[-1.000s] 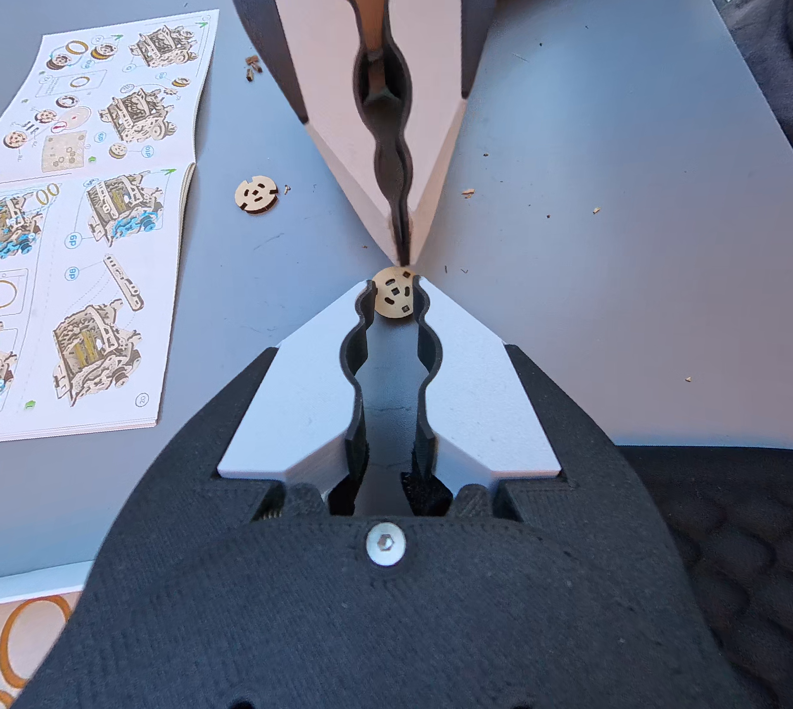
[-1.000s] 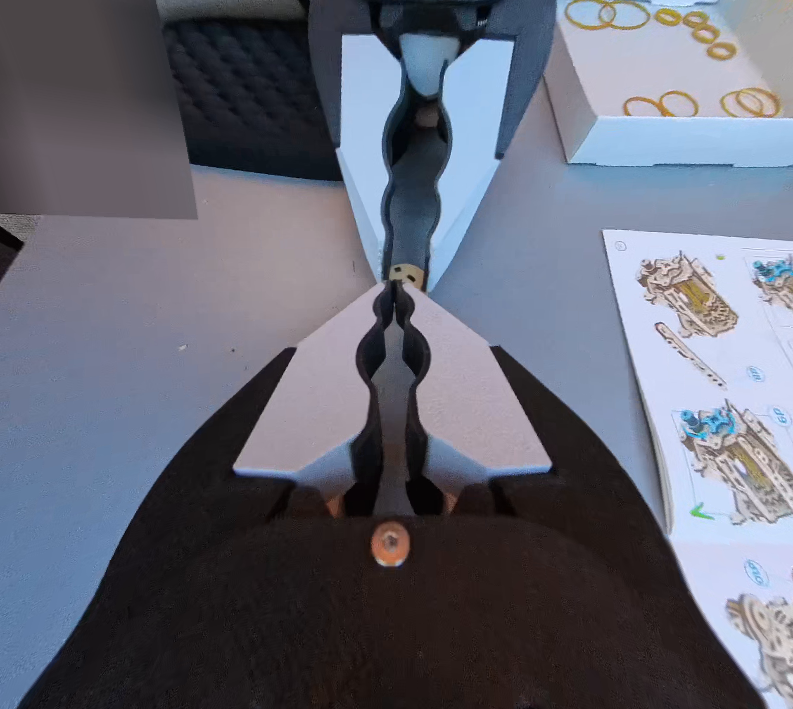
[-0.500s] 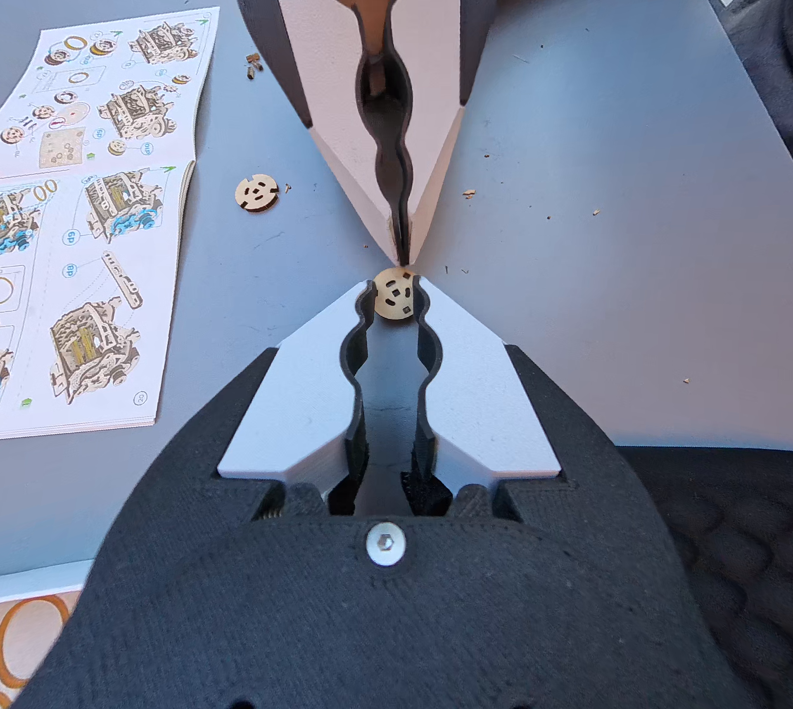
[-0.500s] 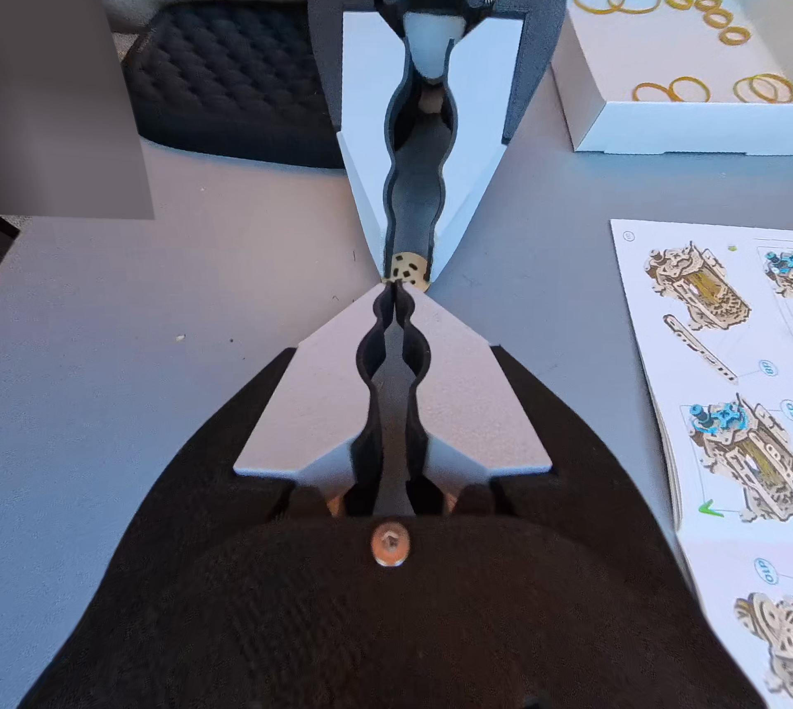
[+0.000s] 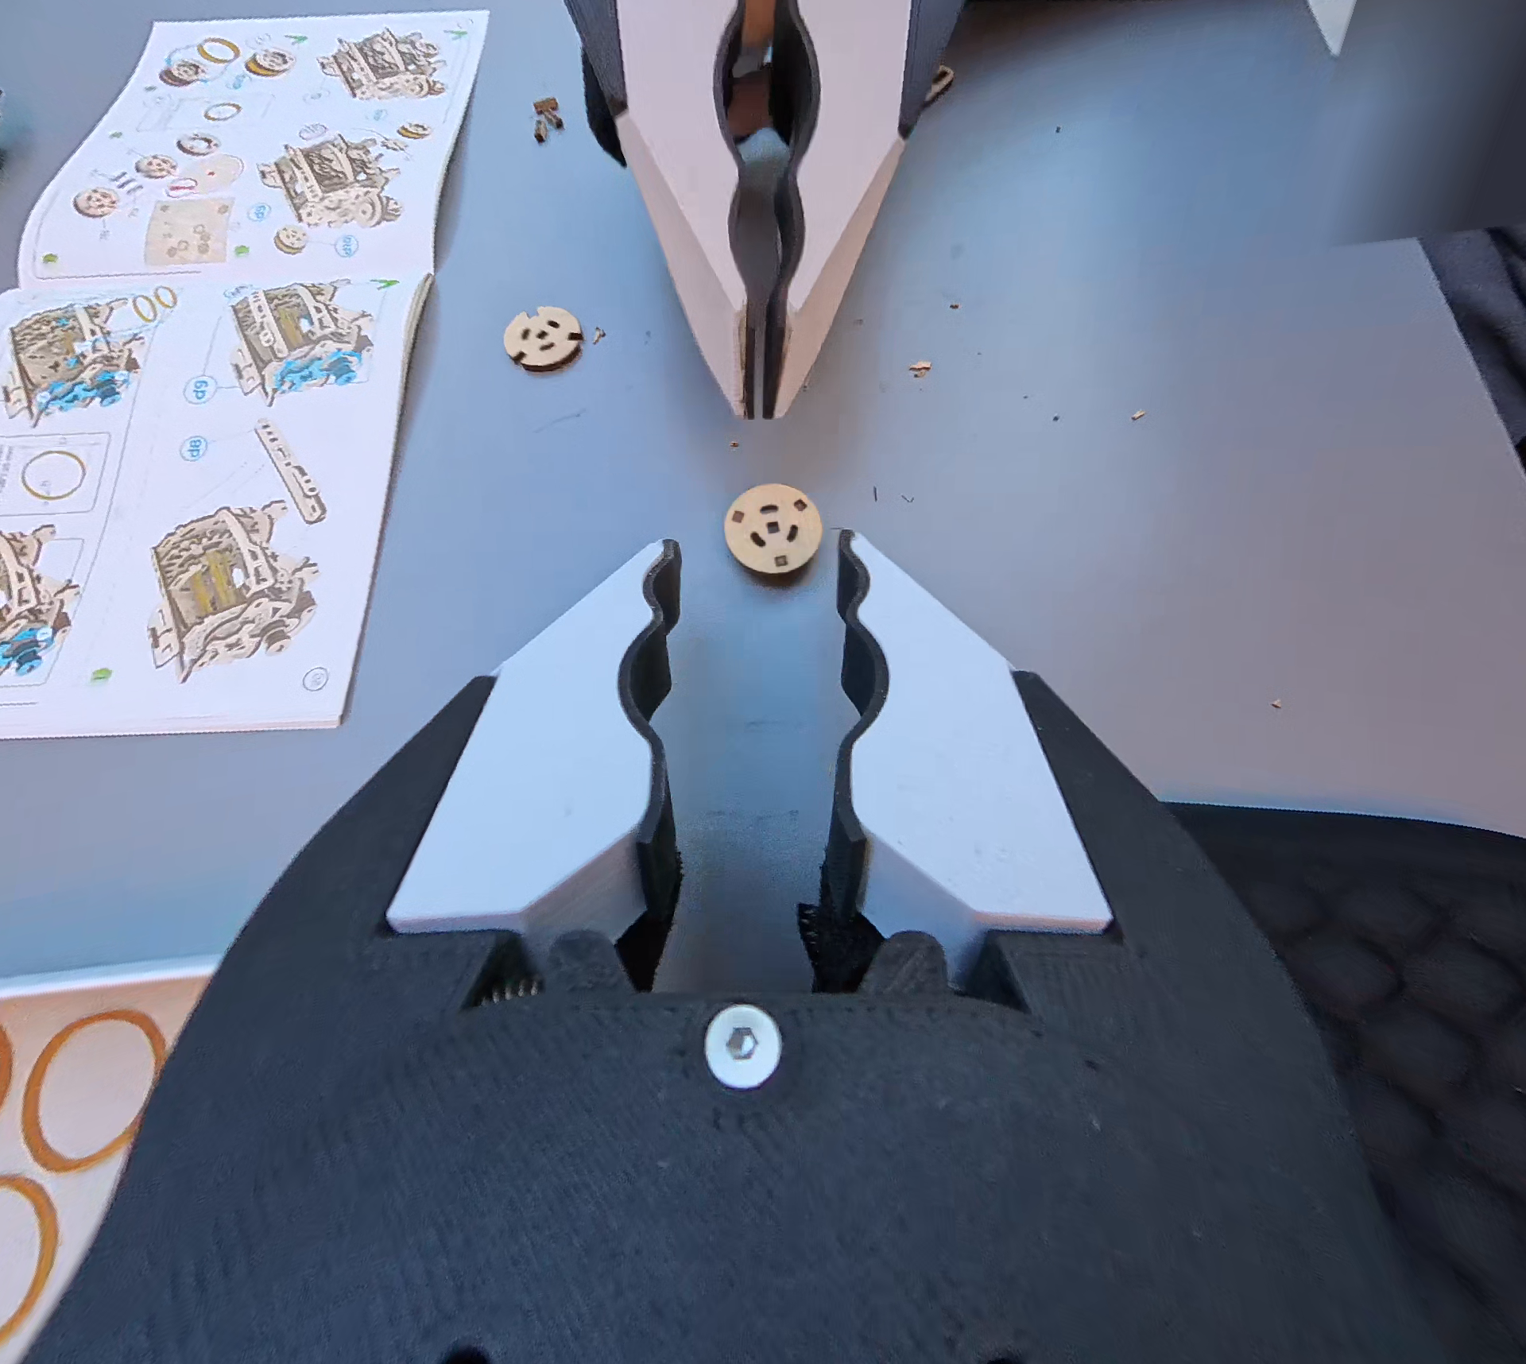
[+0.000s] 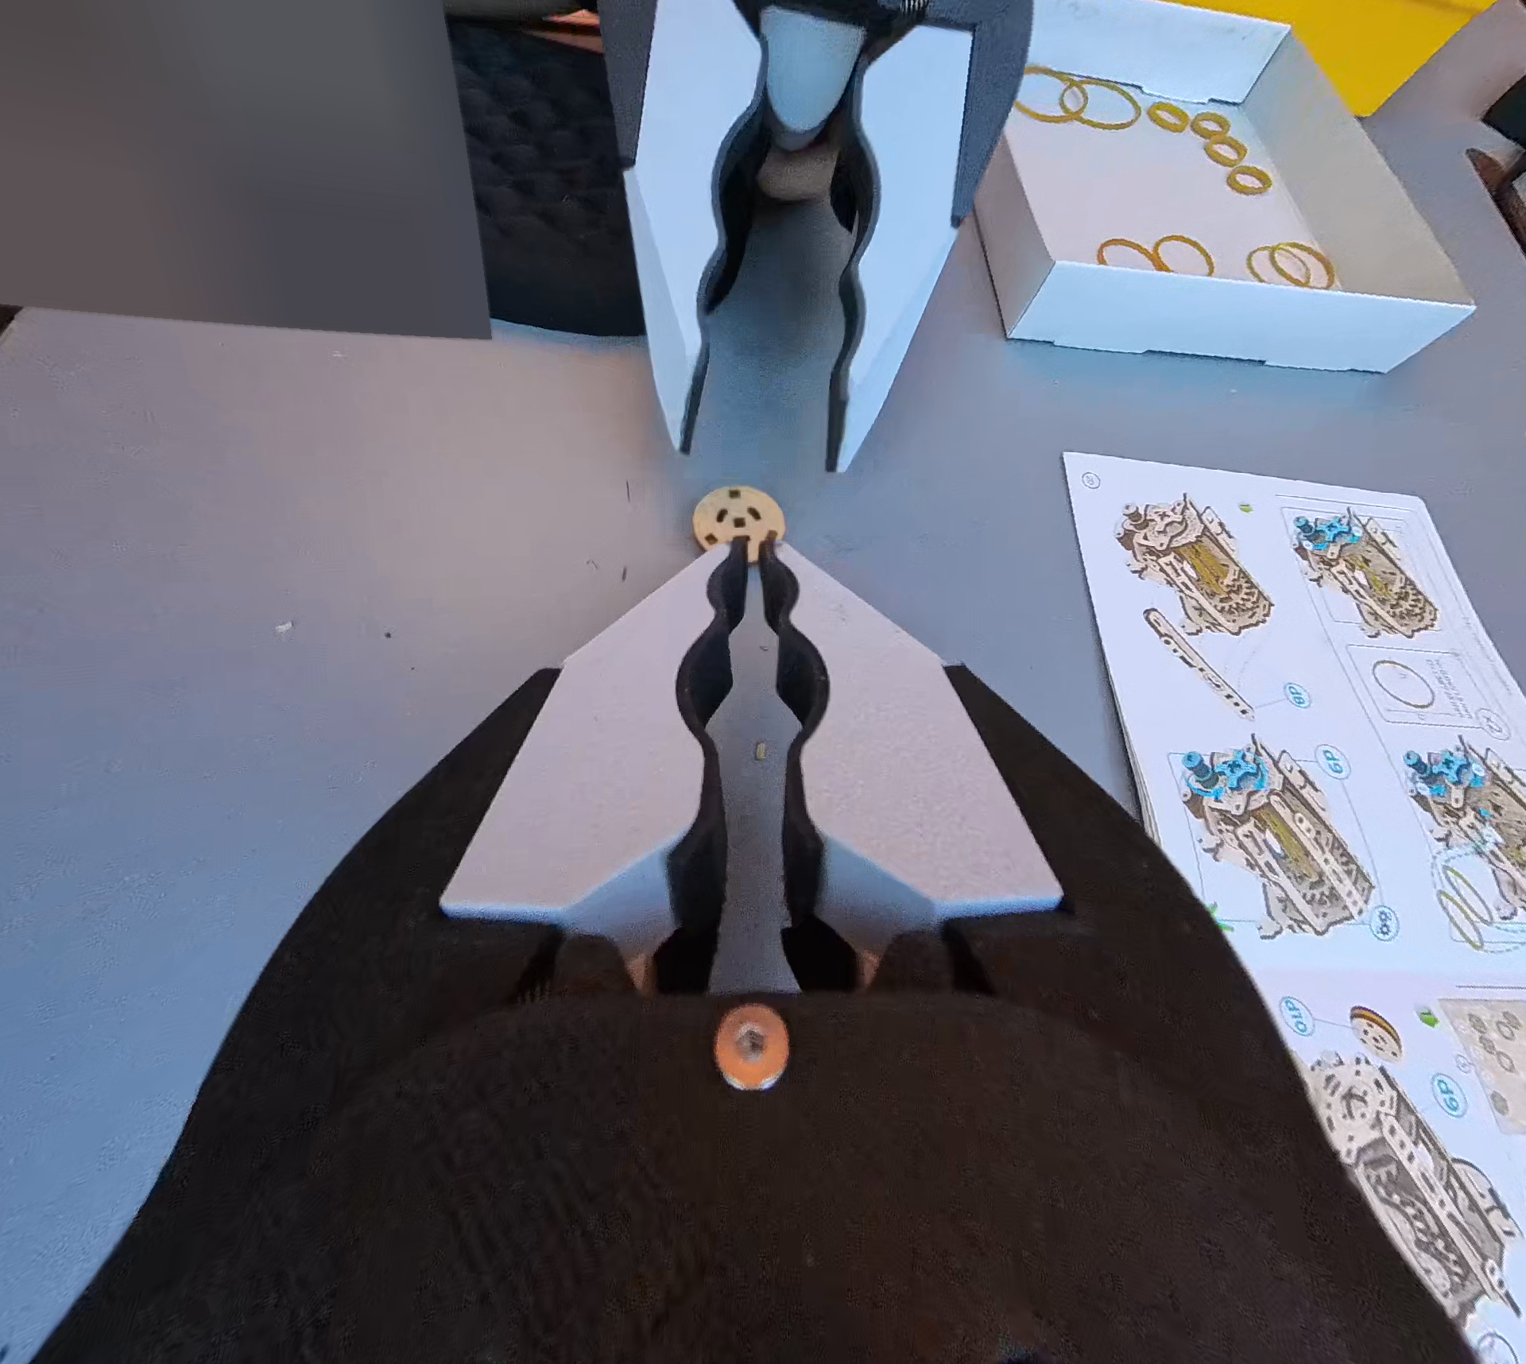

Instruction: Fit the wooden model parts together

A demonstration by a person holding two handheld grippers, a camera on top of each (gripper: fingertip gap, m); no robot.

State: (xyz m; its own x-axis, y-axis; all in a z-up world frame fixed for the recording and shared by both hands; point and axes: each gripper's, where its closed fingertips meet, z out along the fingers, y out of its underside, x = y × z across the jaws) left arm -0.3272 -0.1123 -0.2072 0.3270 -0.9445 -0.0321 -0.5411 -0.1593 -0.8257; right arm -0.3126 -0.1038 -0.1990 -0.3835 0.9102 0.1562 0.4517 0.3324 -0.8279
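Note:
A small round wooden disc with holes (image 5: 773, 527) lies flat on the grey table (image 5: 1073, 581), between the two grippers. My left gripper (image 5: 757, 544) is open and empty, its fingertips on either side of the disc's near edge without touching it. My right gripper (image 5: 758, 409) points at the disc from the far side, a short gap away, with its jaws closed to a thin slit and nothing seen in them. In the right wrist view the disc (image 6: 735, 519) lies just past my right gripper (image 6: 753, 548), with the open left gripper (image 6: 760, 457) beyond. A second, slotted disc (image 5: 542, 339) lies to the left.
An open instruction booklet (image 5: 206, 416) lies at the left; it also shows in the right wrist view (image 6: 1321, 746). A white box (image 6: 1239, 325) holds several rubber bands. Tiny wooden bits (image 5: 545, 114) and crumbs dot the table. A black quilted cushion (image 5: 1362, 994) lies at the table's edge. My two grippers' fingertips are within a few centimetres of each other.
My left gripper has opened and let go of the disc, which now lies on the table. The two grippers have drawn apart.

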